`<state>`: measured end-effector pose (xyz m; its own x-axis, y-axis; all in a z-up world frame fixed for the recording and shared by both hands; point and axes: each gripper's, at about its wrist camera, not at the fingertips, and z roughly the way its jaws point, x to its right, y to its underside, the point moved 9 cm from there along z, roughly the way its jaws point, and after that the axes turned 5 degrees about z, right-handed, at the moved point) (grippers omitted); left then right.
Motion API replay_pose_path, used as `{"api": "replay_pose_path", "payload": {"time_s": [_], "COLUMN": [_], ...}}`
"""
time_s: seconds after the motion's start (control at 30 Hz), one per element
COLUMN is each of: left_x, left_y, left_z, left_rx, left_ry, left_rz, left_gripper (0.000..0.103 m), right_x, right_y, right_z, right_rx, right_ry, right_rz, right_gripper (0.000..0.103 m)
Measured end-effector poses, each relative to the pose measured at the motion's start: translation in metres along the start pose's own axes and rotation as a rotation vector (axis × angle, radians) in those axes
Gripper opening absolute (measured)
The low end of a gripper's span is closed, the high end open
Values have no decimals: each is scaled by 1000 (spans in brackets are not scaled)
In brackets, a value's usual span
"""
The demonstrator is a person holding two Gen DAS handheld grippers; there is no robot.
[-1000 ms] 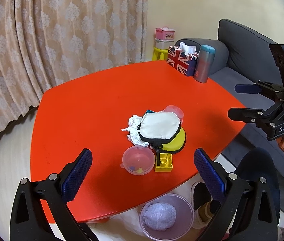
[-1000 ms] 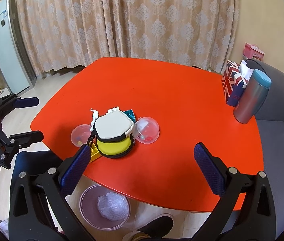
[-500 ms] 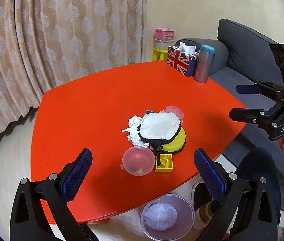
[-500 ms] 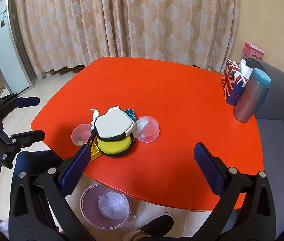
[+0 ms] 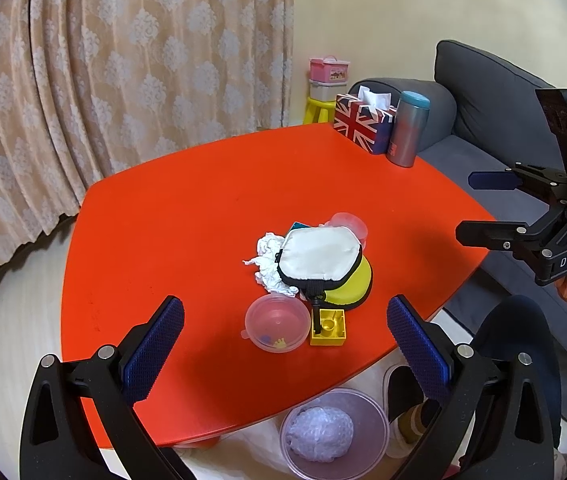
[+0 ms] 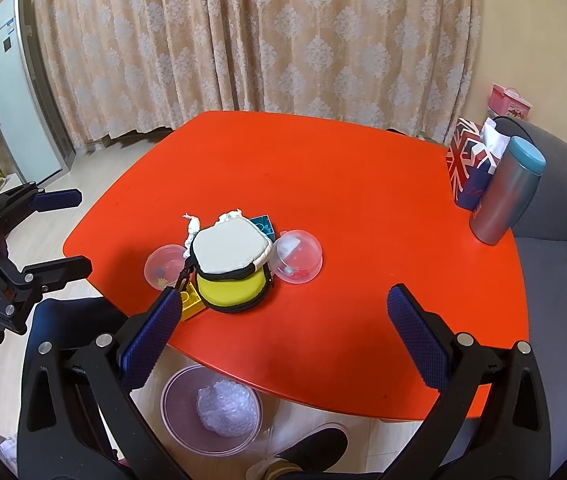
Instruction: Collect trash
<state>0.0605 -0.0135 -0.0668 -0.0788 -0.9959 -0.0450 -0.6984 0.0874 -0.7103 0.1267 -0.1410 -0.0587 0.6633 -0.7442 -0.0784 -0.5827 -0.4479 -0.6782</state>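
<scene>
A crumpled white tissue (image 5: 268, 257) lies on the red table (image 5: 187, 208), partly under a white and yellow zip pouch (image 5: 323, 264); it also shows in the right wrist view (image 6: 192, 228). A clear bin (image 5: 335, 432) with crumpled plastic wrap stands on the floor under the table's near edge, seen also in the right wrist view (image 6: 211, 408). My left gripper (image 5: 283, 344) is open and empty above the near edge. My right gripper (image 6: 283, 336) is open and empty, also over the near edge; it shows at the right of the left wrist view (image 5: 479, 206).
Two clear capsule halves (image 5: 277, 328) (image 6: 297, 260), a yellow toy brick (image 5: 328, 327) and a teal brick (image 6: 263, 225) lie around the pouch. A Union Jack tissue box (image 5: 363, 122) and a metal tumbler (image 5: 408, 130) stand at the far corner. A grey sofa (image 5: 495, 120) is beside the table.
Both grippers have drifted very slightly; the view is almost the same. Nothing on the table has moved.
</scene>
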Motion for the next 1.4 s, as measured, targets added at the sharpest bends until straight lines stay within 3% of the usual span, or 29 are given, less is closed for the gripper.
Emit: {"api": "replay_pose_path", "payload": {"time_s": [0.47,1.03,1.4], "left_x": [-5,-16,-21], "left_y": [9,21,26], "left_z": [3,4,6], "left_rx": [-11,-30,-43], "left_ry": [-10,-20,-19], "left_rz": [-10,-43,-64], "left_gripper": [97,97,97], "right_x": [-15,-55,-56], "right_y": [-16,-13,0], "right_z": [29,108,142], "right_rx": [-54,-257,-338], "right_ry": [-48,-99,-125], "right_rz": [-62,-253,-267], "right_gripper": [100,100,100]}}
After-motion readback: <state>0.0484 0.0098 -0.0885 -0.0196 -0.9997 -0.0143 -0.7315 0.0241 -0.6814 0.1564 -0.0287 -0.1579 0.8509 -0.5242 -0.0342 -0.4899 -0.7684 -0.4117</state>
